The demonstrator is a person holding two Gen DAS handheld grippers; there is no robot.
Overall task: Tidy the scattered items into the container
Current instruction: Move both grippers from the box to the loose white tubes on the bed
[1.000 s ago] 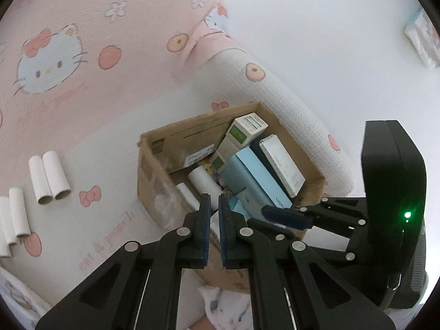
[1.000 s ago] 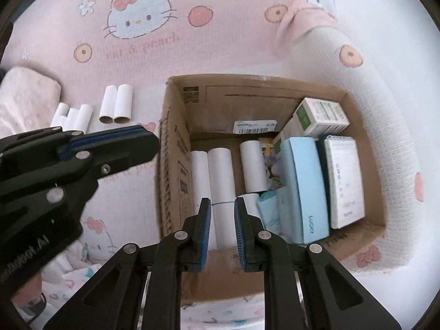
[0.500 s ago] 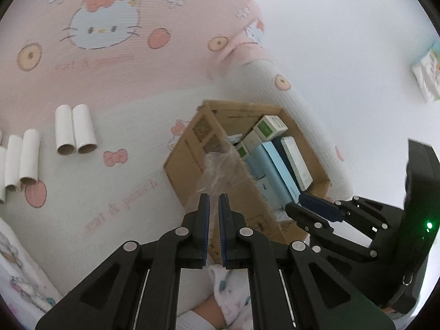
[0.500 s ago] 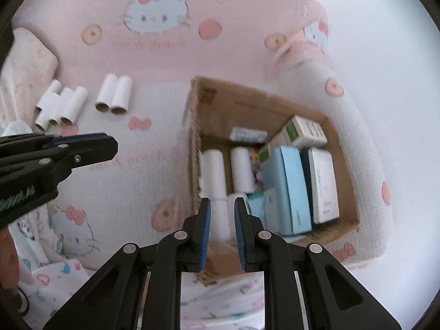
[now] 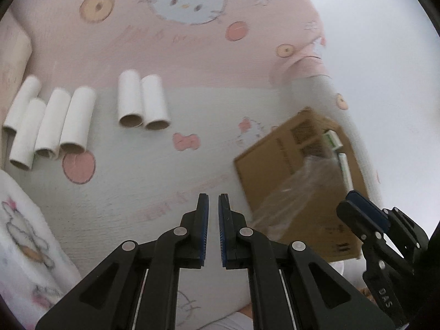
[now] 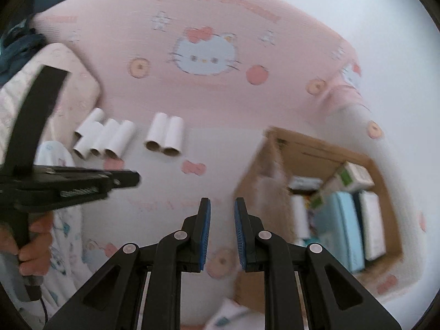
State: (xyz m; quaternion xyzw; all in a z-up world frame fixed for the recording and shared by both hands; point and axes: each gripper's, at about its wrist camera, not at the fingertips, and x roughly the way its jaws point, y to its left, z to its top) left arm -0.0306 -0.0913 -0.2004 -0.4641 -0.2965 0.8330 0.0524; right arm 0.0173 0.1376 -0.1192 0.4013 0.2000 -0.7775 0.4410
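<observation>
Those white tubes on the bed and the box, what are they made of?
Tubes: likely cardboard, matte white outside, brown inner wall visible at the open ends. Box: brown corrugated cardboard by the look, matte and printed, with crinkled clear plastic film on its side.

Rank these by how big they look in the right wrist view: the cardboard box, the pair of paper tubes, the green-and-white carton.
1. cardboard box
2. pair of paper tubes
3. green-and-white carton

The tubes and carton look close in size, and the tubes lie farther off, so that order is unsure.
</observation>
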